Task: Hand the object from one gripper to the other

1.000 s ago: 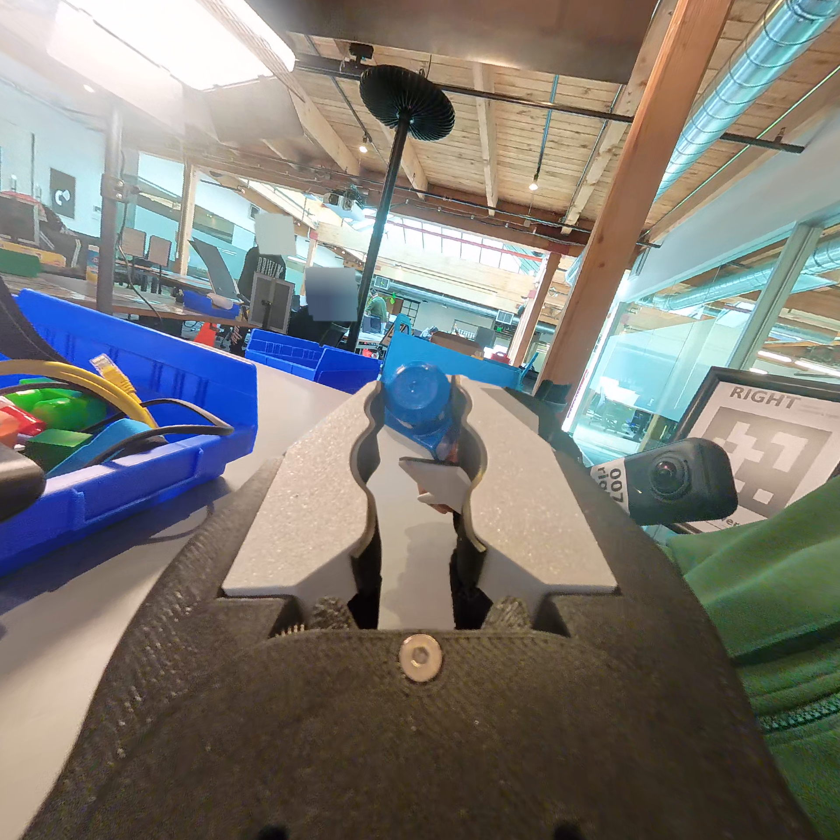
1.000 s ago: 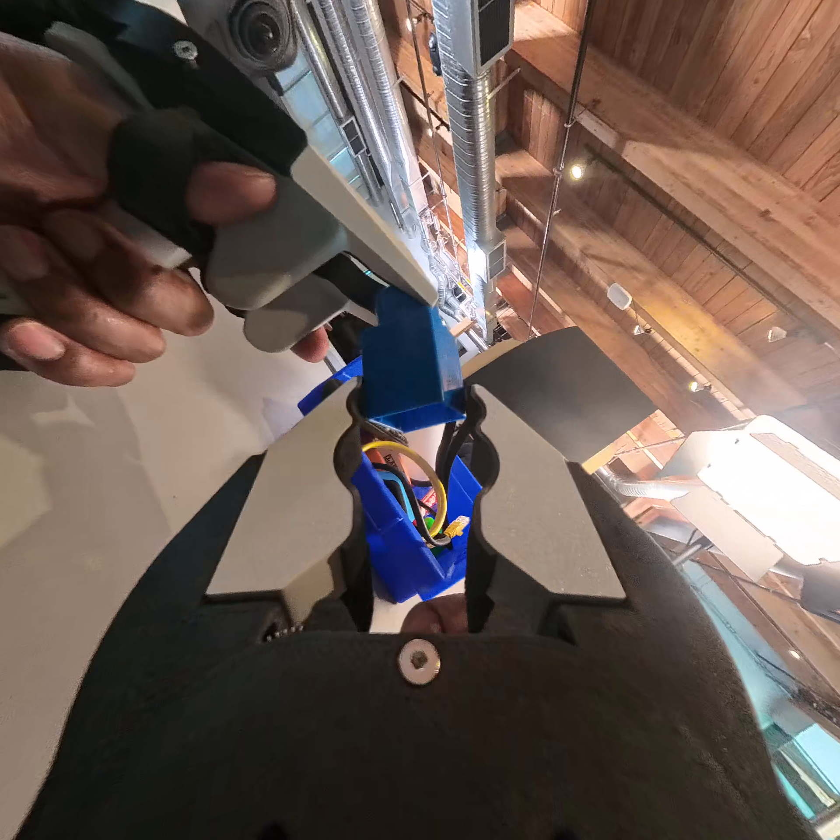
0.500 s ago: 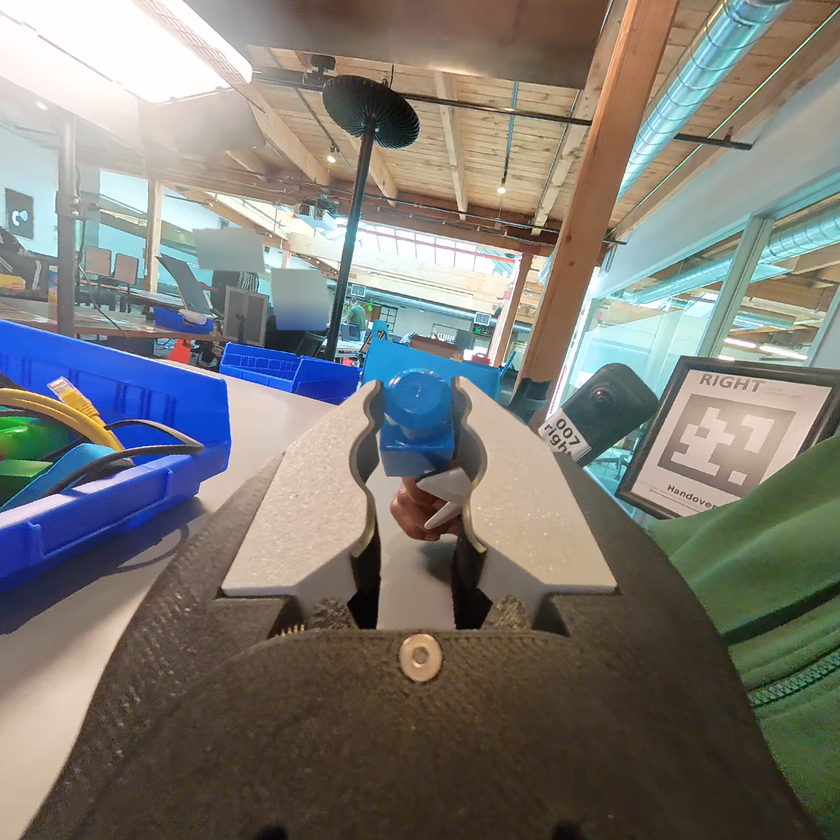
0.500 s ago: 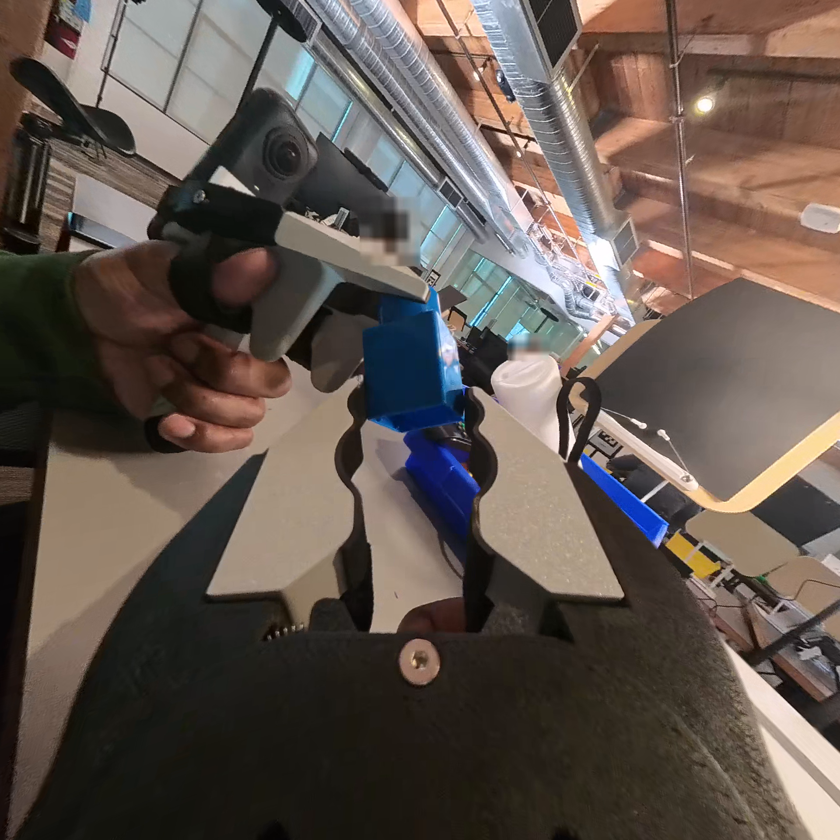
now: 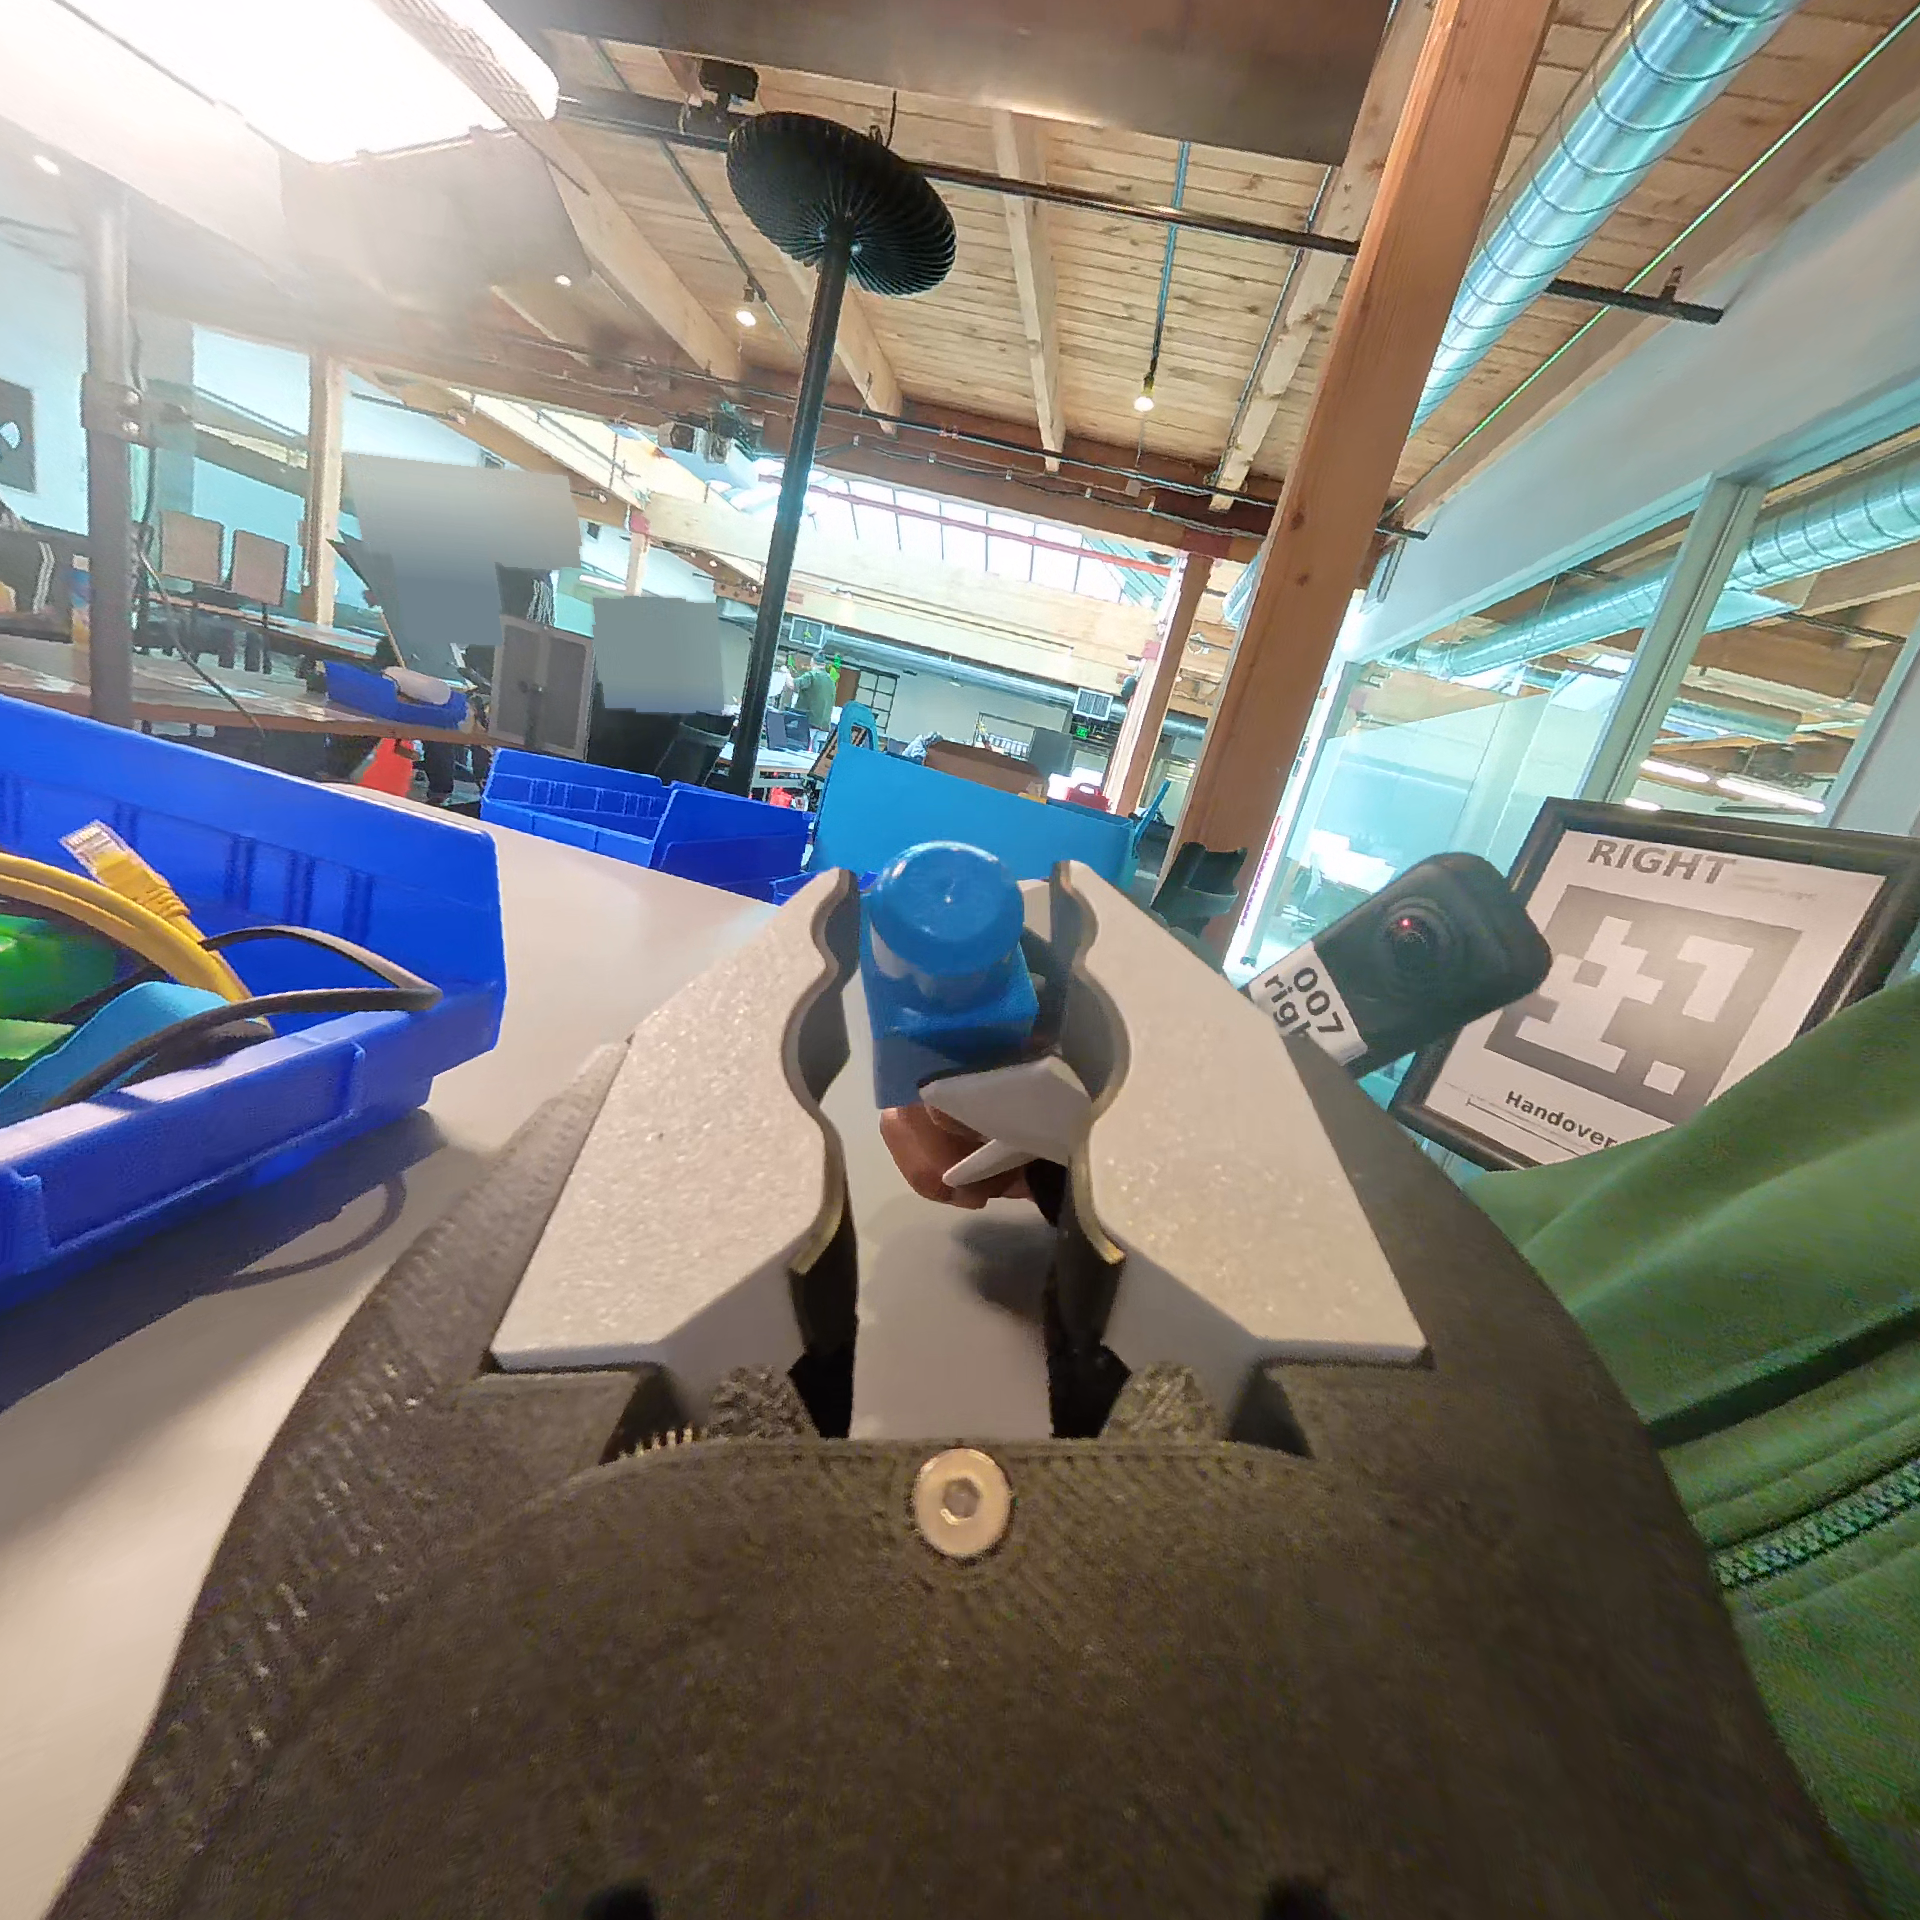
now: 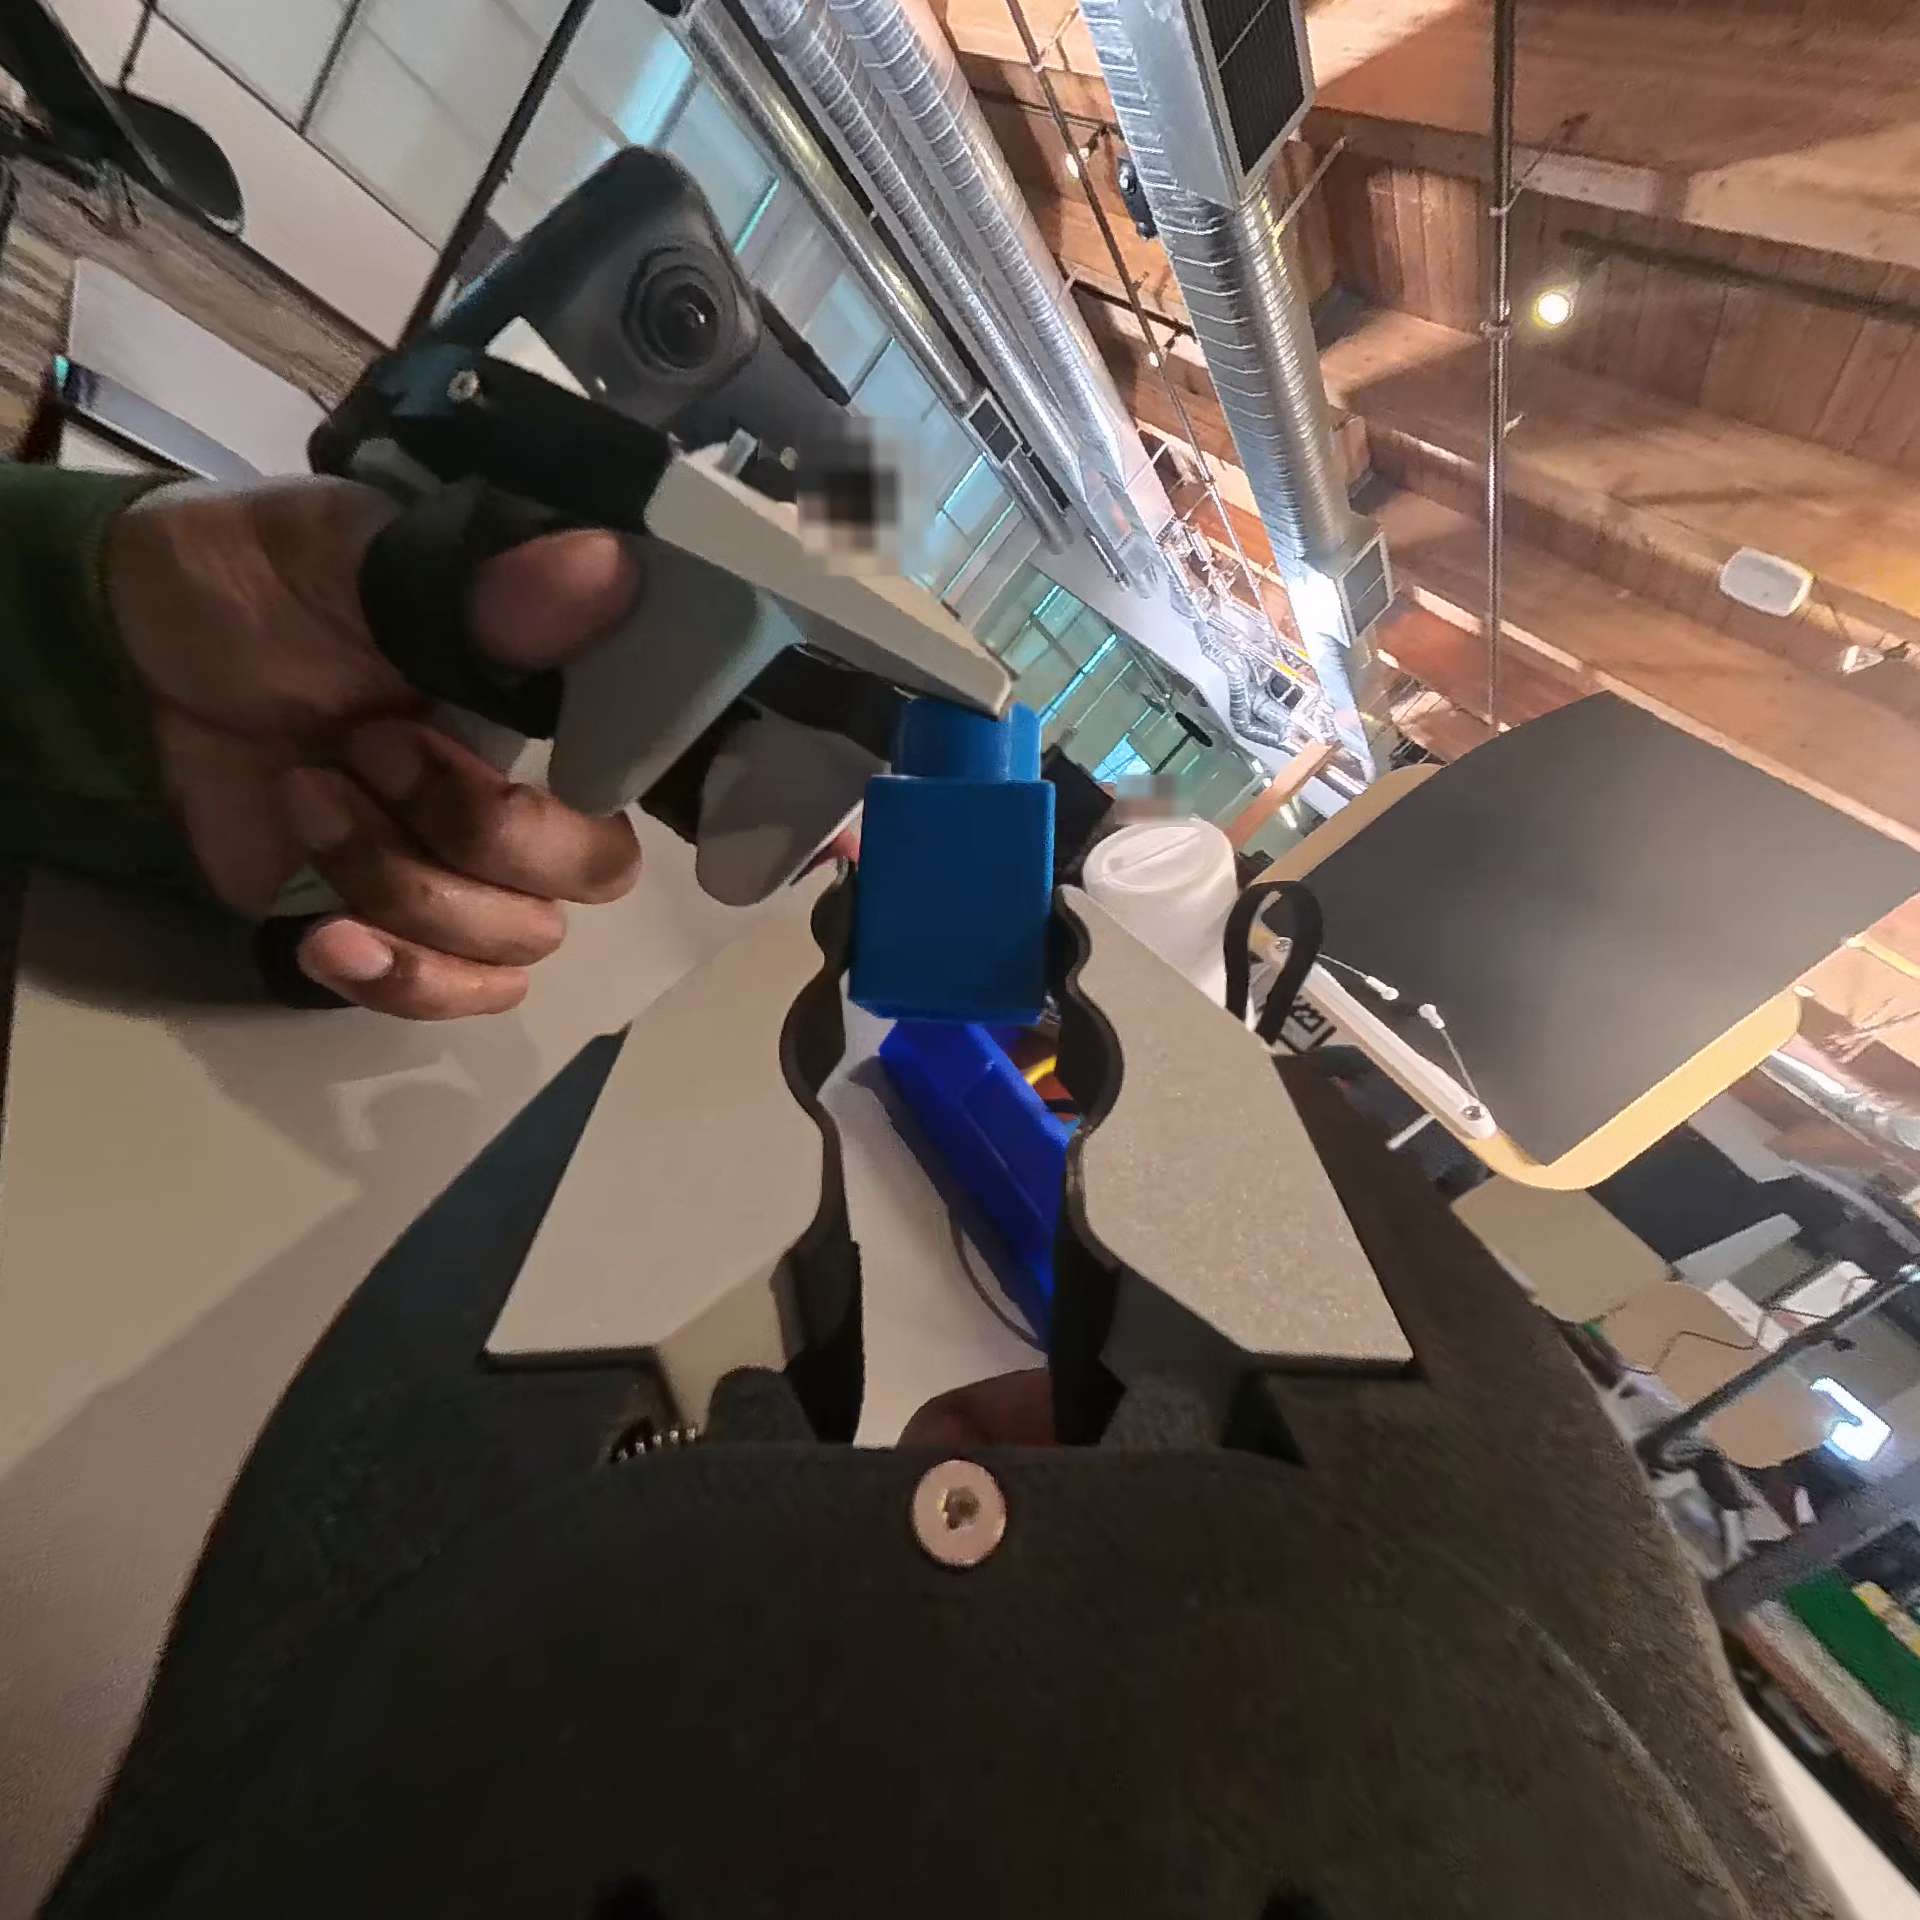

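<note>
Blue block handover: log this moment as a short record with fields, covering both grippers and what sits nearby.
object: blue block with a round knob on one end
left gripper: shut on the knob end of the block
right gripper: shut on the square body of the block
handover state: both grippers grip the block at once; neither has let go
block height: held off the grey table
nearby: blue bin on the table, holding a yellow cable
</note>
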Available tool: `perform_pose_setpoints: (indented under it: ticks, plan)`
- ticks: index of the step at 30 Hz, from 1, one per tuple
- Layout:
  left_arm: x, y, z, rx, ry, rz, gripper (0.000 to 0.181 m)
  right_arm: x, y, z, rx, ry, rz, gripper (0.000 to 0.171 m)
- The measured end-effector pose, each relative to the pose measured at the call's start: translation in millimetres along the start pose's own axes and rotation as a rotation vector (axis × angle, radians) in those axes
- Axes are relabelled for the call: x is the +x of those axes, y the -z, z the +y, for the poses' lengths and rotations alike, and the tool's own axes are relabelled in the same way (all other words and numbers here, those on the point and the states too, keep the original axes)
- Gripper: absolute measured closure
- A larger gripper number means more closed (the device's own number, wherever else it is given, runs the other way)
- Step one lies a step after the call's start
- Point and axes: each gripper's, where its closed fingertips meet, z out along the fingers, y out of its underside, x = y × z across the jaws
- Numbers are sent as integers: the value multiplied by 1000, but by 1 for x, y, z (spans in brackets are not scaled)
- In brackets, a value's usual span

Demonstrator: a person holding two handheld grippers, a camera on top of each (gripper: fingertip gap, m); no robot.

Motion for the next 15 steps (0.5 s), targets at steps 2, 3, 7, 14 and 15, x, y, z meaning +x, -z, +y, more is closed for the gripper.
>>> perform_pose_setpoints:
  ticks: [2,3,7,14,15]
  plan:
    - [1,-1,1,-7,-10,4,145,0,1,0,6,-43,-20,134]
    - [1,0,1,-8,-19,1,149,-1,1,-1,13,-66,-35,134]
    - [0,1,2,-20,-46,-11,151,-1,2,-3,31,-141,-64,134]
    - [0,3,-5,22,3,8,151,-1,0,0,7,-72,-32,133]
    - [0,3,-5,20,7,10,151,-1,0,1,5,-67,-33,134]
